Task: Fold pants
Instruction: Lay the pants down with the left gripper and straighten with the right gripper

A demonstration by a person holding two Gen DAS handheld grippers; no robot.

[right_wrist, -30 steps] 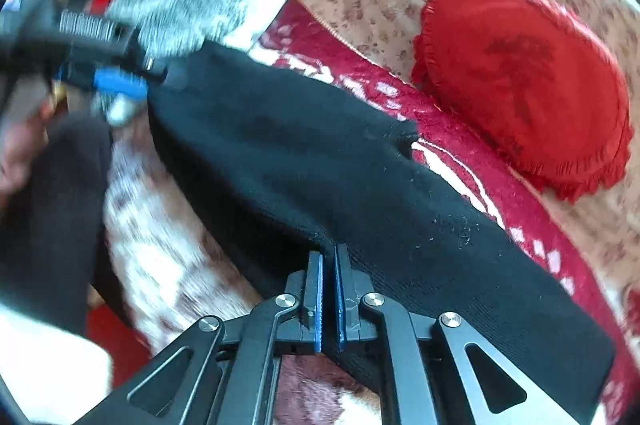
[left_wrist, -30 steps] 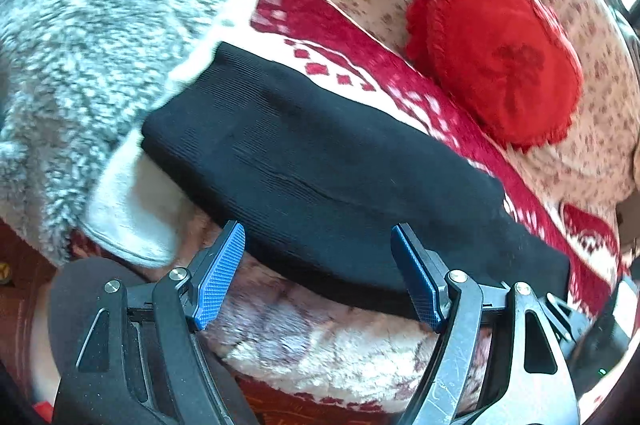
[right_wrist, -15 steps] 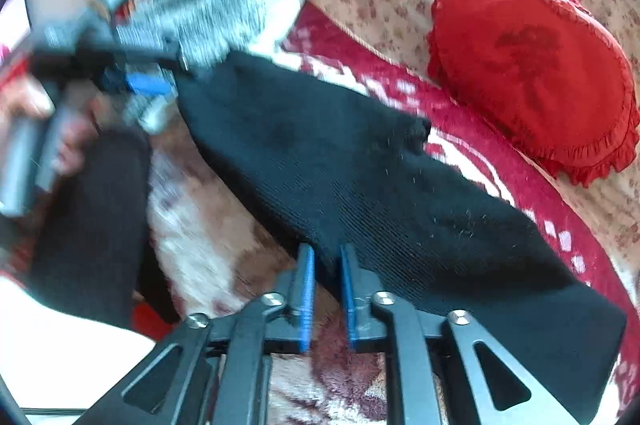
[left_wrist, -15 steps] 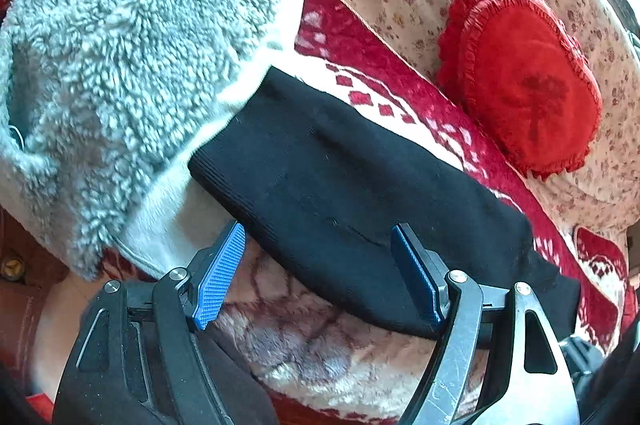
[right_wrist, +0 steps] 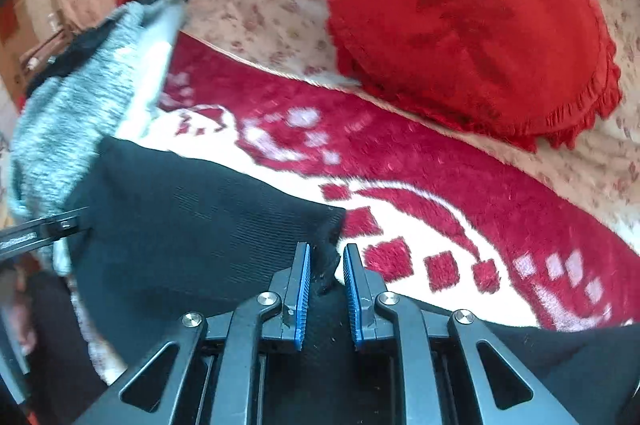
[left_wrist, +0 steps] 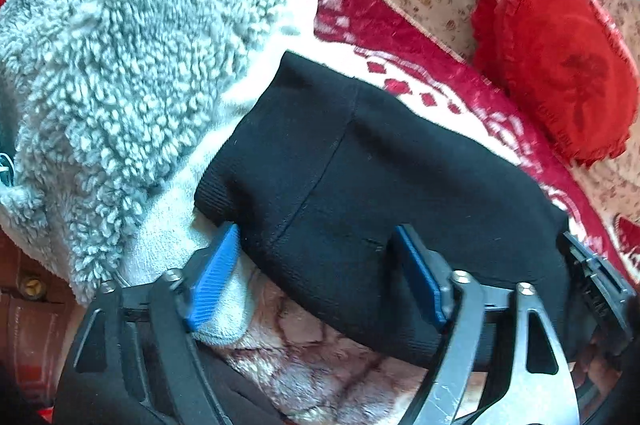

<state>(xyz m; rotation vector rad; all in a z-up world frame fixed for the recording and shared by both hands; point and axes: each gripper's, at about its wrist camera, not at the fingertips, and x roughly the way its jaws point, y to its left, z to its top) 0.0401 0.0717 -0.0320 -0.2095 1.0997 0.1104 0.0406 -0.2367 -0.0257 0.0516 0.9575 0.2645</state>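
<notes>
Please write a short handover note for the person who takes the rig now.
Left hand-held gripper: open, jaws just opening wider, over the near edge of the black pants, by the grey fleece.
Right hand-held gripper: jaws just closing, narrow gap, a pants corner between them, not clearly pinched.
Pants: lying as one long strip on the red-and-white blanket.
Done: seemingly folded lengthwise. Left: grip the ends, fold across.
</notes>
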